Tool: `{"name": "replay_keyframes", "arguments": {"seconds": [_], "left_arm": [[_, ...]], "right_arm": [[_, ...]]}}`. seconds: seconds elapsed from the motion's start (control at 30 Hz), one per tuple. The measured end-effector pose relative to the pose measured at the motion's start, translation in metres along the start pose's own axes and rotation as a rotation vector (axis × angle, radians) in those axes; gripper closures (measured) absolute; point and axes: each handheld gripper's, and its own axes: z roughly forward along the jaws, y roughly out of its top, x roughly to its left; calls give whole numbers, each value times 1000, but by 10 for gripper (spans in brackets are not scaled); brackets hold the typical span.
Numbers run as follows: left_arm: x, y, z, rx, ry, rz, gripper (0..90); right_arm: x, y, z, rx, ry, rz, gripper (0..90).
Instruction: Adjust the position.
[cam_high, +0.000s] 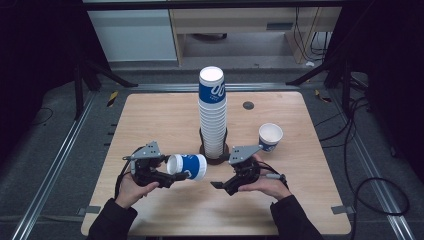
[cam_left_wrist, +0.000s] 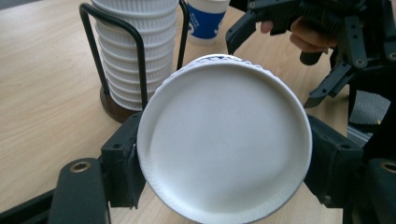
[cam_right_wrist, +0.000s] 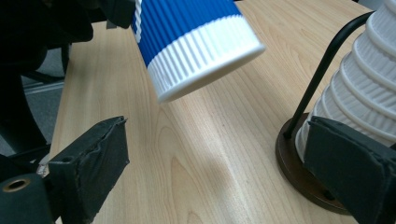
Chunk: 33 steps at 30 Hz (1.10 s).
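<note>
Blue-and-white ribbed paper cup (cam_high: 187, 166) lies on its side in the air, clamped at its base end between the fingers (cam_left_wrist: 122, 172) of my left gripper (cam_high: 176, 176), just left of the cup stack (cam_high: 212, 115) and raised above the desk (cam_high: 165, 120). In the left gripper view its white bottom disc faces the camera, with a black pad pressed to each side of it. Its open mouth points toward the stack and toward my right gripper (cam_high: 218, 185), which sits in front of the stack and a little to its right, near the cup but apart from it. The right fingers (cam_right_wrist: 91, 163) stand wide apart with bare wood between them; in the right gripper view the cup's white rim hangs above and beyond them, touching neither. The stack itself is a tall column of the same cups, nested, standing in a black wire holder (cam_left_wrist: 135, 51) on a round dark base (cam_right_wrist: 299, 172) near the desk's middle. Right of the stack, a single cup (cam_high: 270, 136) stands upright on the desk, mouth up.
</note>
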Motion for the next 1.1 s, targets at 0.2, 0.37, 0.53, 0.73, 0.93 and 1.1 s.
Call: {"name": "replay_keyframes", "arguments": {"seconds": [0.2,0.37,0.53,0.73,0.93,1.1], "left_arm": [[-3,1,2,-28,-43,3,259],[-8,2,6,-41,-66,22,259],[-14,4,7,-60,-131,25,260],[-18,4,12,-53,-170,37,260],[-21,4,15,-42,-194,46,260],[-21,3,17,-35,-209,45,261]], "right_arm": [[0,0,4,-28,42,18,72],[3,1,11,-43,88,8,68],[6,3,17,-54,122,-2,70],[8,4,20,-75,153,-6,83],[11,5,24,-87,182,-11,89],[12,5,26,-96,213,-16,116]]}}
